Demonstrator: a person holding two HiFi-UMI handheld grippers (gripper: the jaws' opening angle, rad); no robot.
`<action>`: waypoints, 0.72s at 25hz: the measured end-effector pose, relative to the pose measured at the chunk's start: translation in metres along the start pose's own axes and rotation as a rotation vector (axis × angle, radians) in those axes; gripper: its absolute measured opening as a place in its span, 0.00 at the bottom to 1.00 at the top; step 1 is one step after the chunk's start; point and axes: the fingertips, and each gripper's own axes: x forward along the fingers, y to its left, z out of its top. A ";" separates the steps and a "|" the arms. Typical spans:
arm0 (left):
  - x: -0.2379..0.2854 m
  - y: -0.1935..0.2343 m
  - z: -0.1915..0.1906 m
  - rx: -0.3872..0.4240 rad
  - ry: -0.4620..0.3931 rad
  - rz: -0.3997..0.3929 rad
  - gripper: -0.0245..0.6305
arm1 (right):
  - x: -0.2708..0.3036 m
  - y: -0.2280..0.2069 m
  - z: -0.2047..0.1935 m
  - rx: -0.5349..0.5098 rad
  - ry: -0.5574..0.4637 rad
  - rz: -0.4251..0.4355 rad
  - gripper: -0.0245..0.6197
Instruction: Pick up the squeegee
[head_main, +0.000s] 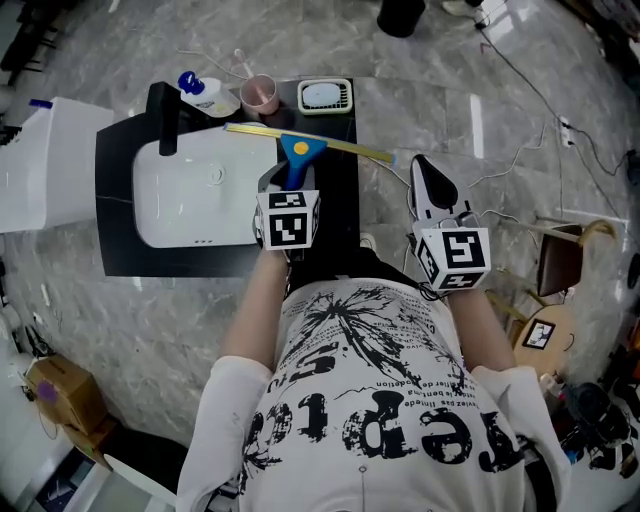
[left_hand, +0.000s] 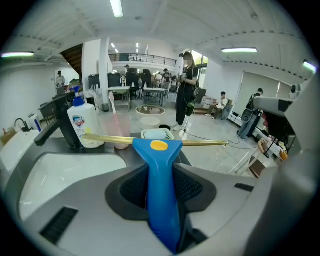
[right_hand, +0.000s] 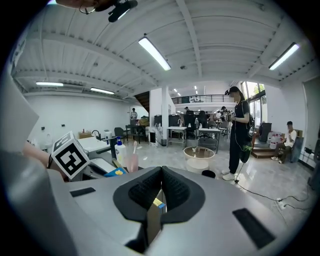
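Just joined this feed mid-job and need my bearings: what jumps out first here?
The blue-handled squeegee stands out first, clamped in the left gripper, with its long yellow blade held above the black counter beside the white sink. Behind it, a soap bottle, a pink cup and a soap dish line the counter's far edge.

White short-sleeved T-shirt (head_main: 365, 400), black splatter print and lettering. Left gripper (head_main: 290, 172) and right gripper (head_main: 422, 165): grey shells, black ribbed fingers (left_hand: 187, 187), and behind the fingers a white cube (head_main: 289, 218) with black square markers.
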 end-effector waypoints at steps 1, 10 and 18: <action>-0.006 0.002 0.009 0.008 -0.029 0.001 0.25 | 0.000 0.002 0.005 -0.004 -0.008 -0.003 0.06; -0.079 0.023 0.098 0.054 -0.314 0.043 0.25 | -0.007 0.023 0.051 -0.051 -0.104 -0.013 0.06; -0.145 0.041 0.150 0.054 -0.534 0.078 0.25 | -0.014 0.038 0.086 -0.085 -0.187 -0.009 0.06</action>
